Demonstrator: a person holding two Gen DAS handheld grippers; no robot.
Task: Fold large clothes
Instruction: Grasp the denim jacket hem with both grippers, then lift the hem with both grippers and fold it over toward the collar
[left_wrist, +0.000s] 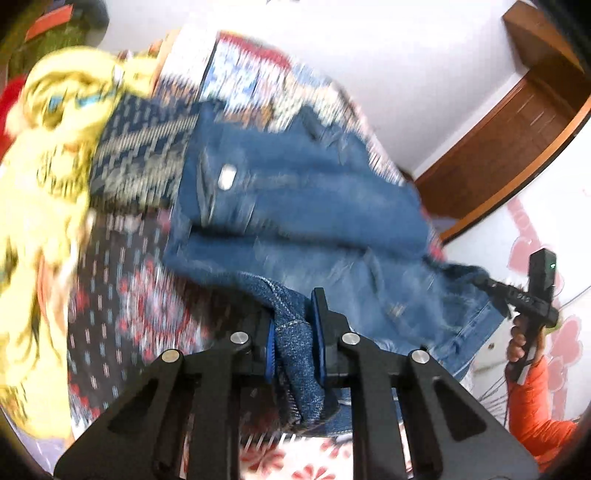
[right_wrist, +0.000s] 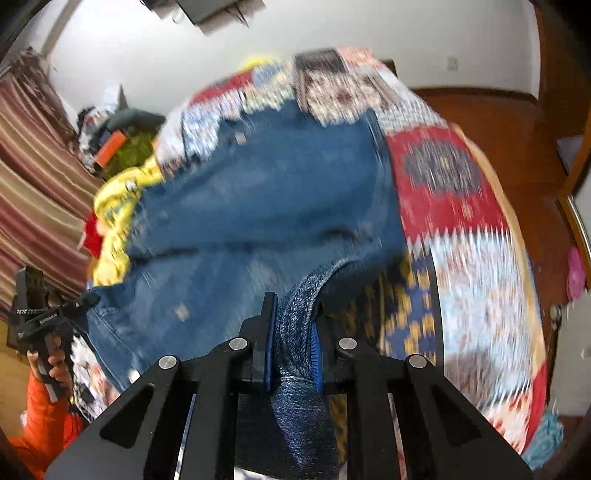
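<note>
Blue denim jeans (left_wrist: 295, 192) stretch lengthwise away over the patterned bedspread (right_wrist: 461, 229); left gripper (left_wrist: 295, 325) and right gripper (right_wrist: 291, 332) each pinch the near edge.

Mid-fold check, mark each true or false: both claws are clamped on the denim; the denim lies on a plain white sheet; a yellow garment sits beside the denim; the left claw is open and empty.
1. Both claws grip the denim garment. True: the left claw and right claw each pinch a bunched hem.
2. It lies on a plain white sheet. False: it is over a multicoloured patchwork quilt.
3. A yellow garment sits beside it. True.
4. The left claw is open and empty. False: it is shut on denim.
</note>
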